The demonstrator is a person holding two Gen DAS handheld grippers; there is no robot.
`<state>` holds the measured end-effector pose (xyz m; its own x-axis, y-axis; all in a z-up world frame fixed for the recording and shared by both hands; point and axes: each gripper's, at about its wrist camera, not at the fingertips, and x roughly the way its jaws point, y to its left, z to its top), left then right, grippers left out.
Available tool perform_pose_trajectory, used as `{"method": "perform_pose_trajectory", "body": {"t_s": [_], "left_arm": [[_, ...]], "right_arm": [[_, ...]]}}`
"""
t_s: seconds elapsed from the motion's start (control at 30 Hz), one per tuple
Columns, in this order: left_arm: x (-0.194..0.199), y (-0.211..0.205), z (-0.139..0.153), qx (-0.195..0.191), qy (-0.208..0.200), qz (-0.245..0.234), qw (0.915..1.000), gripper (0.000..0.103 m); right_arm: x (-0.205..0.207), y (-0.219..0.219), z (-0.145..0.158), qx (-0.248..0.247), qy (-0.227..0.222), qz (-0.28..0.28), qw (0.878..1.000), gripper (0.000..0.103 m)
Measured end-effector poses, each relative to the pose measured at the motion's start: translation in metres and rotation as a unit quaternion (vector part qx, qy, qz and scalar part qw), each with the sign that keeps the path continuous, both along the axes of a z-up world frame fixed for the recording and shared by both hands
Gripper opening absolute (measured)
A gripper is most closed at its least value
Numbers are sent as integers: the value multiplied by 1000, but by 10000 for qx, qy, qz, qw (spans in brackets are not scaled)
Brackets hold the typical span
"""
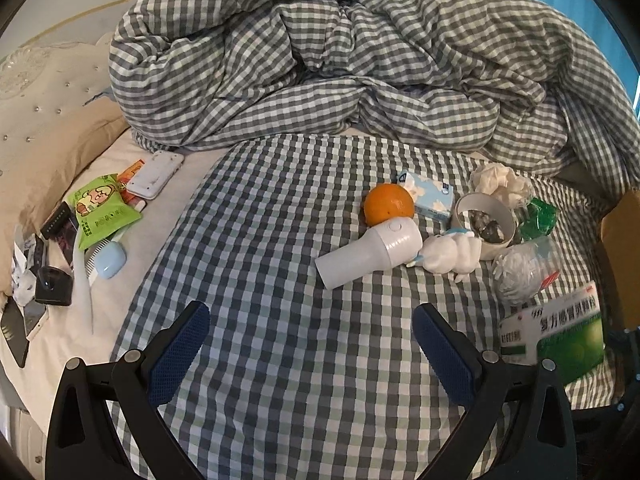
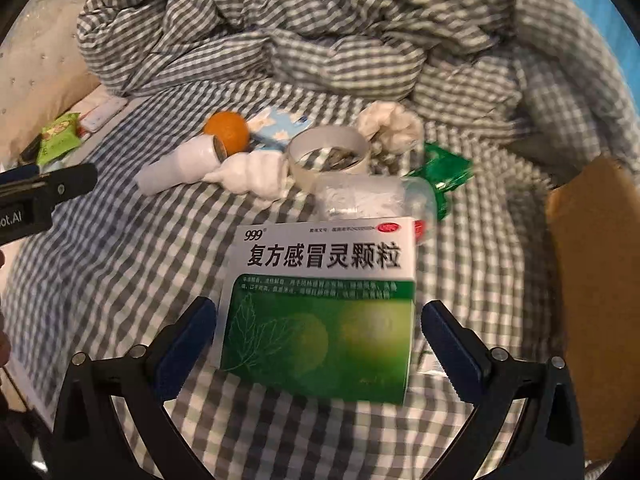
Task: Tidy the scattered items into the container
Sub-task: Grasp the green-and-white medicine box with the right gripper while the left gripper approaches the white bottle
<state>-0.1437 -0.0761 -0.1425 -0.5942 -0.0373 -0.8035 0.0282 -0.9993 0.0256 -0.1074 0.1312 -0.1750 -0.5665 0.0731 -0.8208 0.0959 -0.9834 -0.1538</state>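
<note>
Scattered items lie on a checked bedsheet: an orange (image 1: 389,204), a white cylindrical device (image 1: 370,251), a white figurine (image 1: 454,253), a blue tissue pack (image 1: 430,196), a tape roll (image 1: 484,222), a jar of cotton swabs (image 1: 520,274) and a green-white medicine box (image 1: 560,332). My left gripper (image 1: 310,344) is open and empty above bare sheet, in front of the white device. My right gripper (image 2: 318,344) is open around the medicine box (image 2: 320,304), its pads on either side, not touching. A brown cardboard box (image 2: 592,280) stands at the right.
A crumpled checked duvet (image 1: 340,60) fills the back of the bed. Crumpled tissue (image 1: 500,184) and a green wrapper (image 1: 540,216) lie behind the tape roll. A green snack pack (image 1: 100,208), a white case (image 1: 154,176), phones and small gadgets lie at the left by the pillow.
</note>
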Motion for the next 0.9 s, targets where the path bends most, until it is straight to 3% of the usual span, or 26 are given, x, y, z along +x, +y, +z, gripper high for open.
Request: {"method": "perform_pose_trajectory", "body": {"t_s": [0.17, 0.53, 0.77, 0.9], "left_arm": [[-1, -2, -1, 100, 7, 4, 9999, 103], [-15, -4, -13, 301, 109, -178, 9993, 103], [-46, 5, -39, 450, 257, -913, 9945, 103], [-64, 10, -51, 578, 179, -1482, 9871, 103]], "right_arm": [[-1, -6, -14, 568, -120, -30, 9983, 103], [-22, 19, -28, 21, -308, -319, 9990, 99], [-15, 24, -22, -214, -143, -267, 9993, 93], [-8, 33, -9, -241, -6, -288, 9993, 93]]}}
